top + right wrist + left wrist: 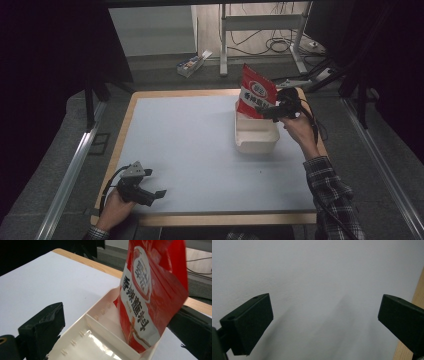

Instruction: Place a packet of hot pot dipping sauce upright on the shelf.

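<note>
Red packet (150,295) with white label of Chinese characters standing in white tray's (82,340) far compartment upper right, right gripper (274,111) spread beside it, left gripper (150,195) wide apart, empty, lower left.

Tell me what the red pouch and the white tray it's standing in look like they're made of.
The red pouch looks like glossy plastic film: it creases and catches sheen. The white tray looks like thin moulded plastic, probably rigid: smooth shiny walls, a moulded divider and small ribs. Neither can be told for certain from looks alone.
</note>
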`<state>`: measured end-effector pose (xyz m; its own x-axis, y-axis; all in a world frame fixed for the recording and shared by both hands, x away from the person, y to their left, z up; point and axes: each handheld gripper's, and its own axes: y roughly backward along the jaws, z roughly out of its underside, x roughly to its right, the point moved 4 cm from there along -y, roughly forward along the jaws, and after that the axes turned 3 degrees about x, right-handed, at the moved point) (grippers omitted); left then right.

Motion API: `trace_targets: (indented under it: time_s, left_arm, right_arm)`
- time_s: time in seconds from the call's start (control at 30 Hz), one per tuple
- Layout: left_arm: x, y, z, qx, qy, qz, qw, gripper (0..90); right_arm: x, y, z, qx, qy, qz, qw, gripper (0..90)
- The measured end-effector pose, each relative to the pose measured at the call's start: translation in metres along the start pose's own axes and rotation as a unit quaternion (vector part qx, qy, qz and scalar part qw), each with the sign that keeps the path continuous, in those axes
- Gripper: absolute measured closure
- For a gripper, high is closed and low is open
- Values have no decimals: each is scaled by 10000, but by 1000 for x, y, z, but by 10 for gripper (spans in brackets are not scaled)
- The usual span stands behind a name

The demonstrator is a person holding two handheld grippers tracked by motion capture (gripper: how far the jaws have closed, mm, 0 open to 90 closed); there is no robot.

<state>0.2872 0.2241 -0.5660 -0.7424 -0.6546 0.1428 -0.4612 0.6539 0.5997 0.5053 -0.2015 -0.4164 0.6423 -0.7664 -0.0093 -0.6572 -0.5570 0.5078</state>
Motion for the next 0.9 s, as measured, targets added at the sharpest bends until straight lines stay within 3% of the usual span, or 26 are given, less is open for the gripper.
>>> trace_targets:
  time_s: [0.43,0.9]
  left_arm:
    - [0,0,0,-16,-4,3,10000,0]
    - [1,0,0,-12,-28,20,10000,0]
  right_arm:
    - [-11,4,24,111,-17,-91,9999,18]
    - [-18,15,41,-4,57,-123,9999,15]
